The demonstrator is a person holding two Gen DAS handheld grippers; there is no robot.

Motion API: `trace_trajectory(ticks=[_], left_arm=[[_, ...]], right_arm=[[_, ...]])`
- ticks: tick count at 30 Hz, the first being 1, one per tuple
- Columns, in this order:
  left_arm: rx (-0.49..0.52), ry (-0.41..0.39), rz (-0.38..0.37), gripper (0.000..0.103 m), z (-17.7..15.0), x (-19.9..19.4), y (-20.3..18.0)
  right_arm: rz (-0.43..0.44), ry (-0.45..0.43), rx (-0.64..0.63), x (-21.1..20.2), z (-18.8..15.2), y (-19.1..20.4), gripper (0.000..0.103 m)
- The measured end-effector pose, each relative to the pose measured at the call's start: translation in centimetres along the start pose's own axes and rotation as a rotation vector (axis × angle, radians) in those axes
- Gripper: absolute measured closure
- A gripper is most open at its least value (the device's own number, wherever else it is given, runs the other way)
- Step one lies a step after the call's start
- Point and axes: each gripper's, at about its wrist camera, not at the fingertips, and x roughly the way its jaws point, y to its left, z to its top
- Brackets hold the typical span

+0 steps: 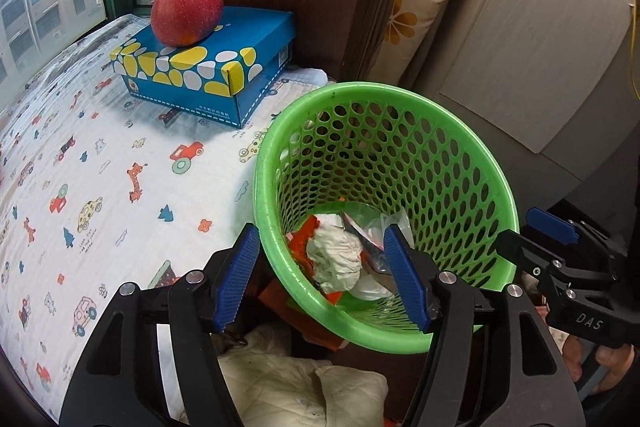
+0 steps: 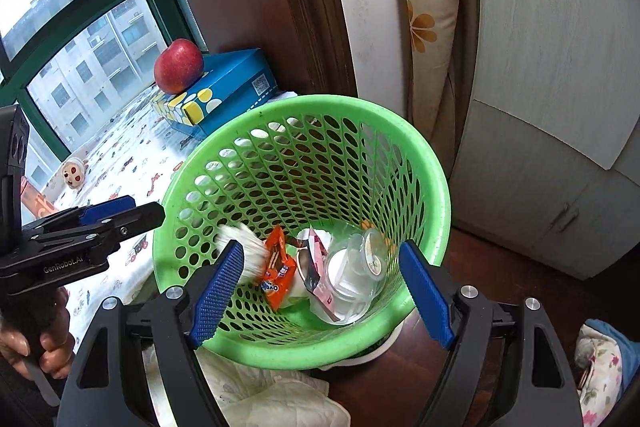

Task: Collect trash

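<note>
Down in the green mesh basket (image 1: 400,99) lies the gathered trash: a crumpled white tissue (image 1: 336,255), an orange snack wrapper (image 2: 276,273), a clear plastic cup (image 2: 356,267) lying on its side and a pink-and-silver packet (image 2: 320,267), all heaped on the basket's bottom. In the right wrist view the tissue shows as a white blur against the inner wall, so its exact resting place is unclear there.

The left gripper (image 1: 326,271) hangs over the basket's near-left rim with its blue pads apart and nothing between them; one pad is outside the wall, the other over the inside. The right gripper (image 2: 324,287) stands over the near rim, jaws likewise apart and empty. A hand (image 2: 44,343) holds the left gripper's handle.

Beside the basket is a bed whose sheet (image 1: 100,167) is printed with cartoon cars and animals. On it, a blue box (image 1: 208,63) with yellow and white spots carries a red apple (image 1: 186,9). A small round toy face (image 2: 74,173) lies farther along the sheet near the window (image 2: 80,39). Behind the basket stand a dark wooden frame (image 2: 304,7), a flowered cushion (image 2: 428,19) and a pale cabinet (image 2: 560,67). Crumpled white fabric (image 1: 296,387) lies just below the basket.
</note>
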Motion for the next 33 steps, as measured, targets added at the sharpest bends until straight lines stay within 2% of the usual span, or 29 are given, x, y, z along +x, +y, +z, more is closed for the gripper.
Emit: trace_trajectory(ticks=[5, 12, 14, 16, 23, 27, 33], left_arm=[[-0.016, -0.009, 0.020, 0.033, -0.3, -0.8, 0.9], [-0.045, -0.048, 0.093, 0.028, -0.6, -3.0, 3.0], [-0.055, -0.059, 0.112, 0.027, -0.8, -3.8, 3.7], [-0.066, -0.071, 0.129, 0.026, -1.0, -4.6, 4.5], [-0.107, -0.112, 0.222, 0.016, -2.3, -7.6, 7.7], [-0.144, -0.128, 0.261, 0.015, -3.1, -9.1, 9.8], [-0.191, -0.155, 0.340, 0.008, -4.6, -11.6, 12.7]], right_arm=[[0.019, 0.001, -0.007, -0.1, -0.2, 0.7, 0.026], [0.054, 0.006, -0.040, -0.1, -0.5, 2.8, 0.026], [0.063, 0.006, -0.052, -0.1, -0.5, 3.5, 0.022], [0.074, 0.004, -0.067, -0.2, -0.6, 4.4, 0.022], [0.125, 0.003, -0.124, -0.2, -0.5, 7.8, 0.019], [0.153, 0.000, -0.159, -0.2, -0.4, 9.9, 0.017], [0.192, -0.009, -0.205, -0.3, 0.0, 12.7, 0.015]])
